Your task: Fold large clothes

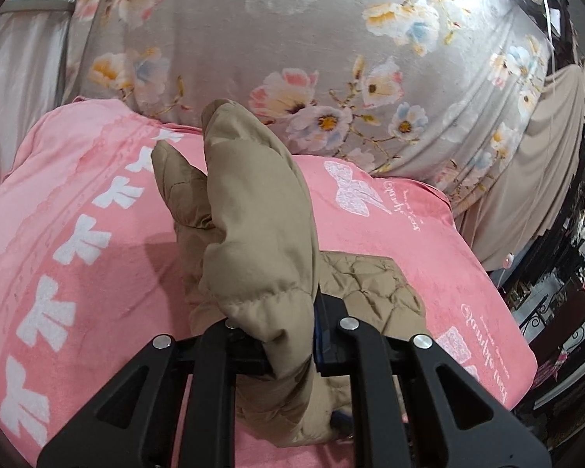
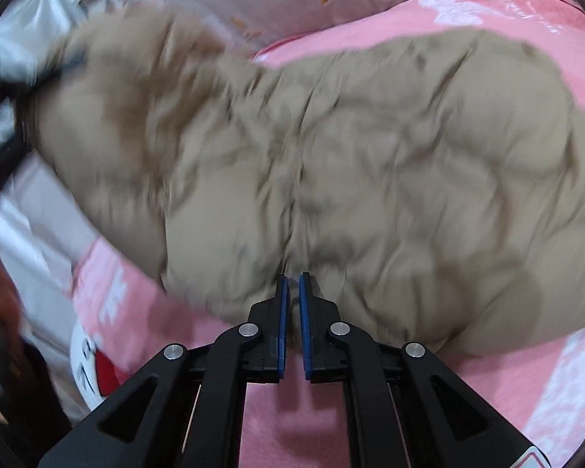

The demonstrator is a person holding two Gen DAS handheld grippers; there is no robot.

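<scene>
Two tools (image 1: 292,335) (image 2: 293,284) clamp tan jacket (image 2: 370,179) (pink blanket (image 1: 58,202) beneath)

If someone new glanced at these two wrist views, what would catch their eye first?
Probably the tan padded jacket, sprawled across the pink blanket and filling most of the right wrist view. Next, the left gripper, shut on a fold of that jacket that sticks up in the middle of its view. Behind lies a grey floral bedsheet.
</scene>
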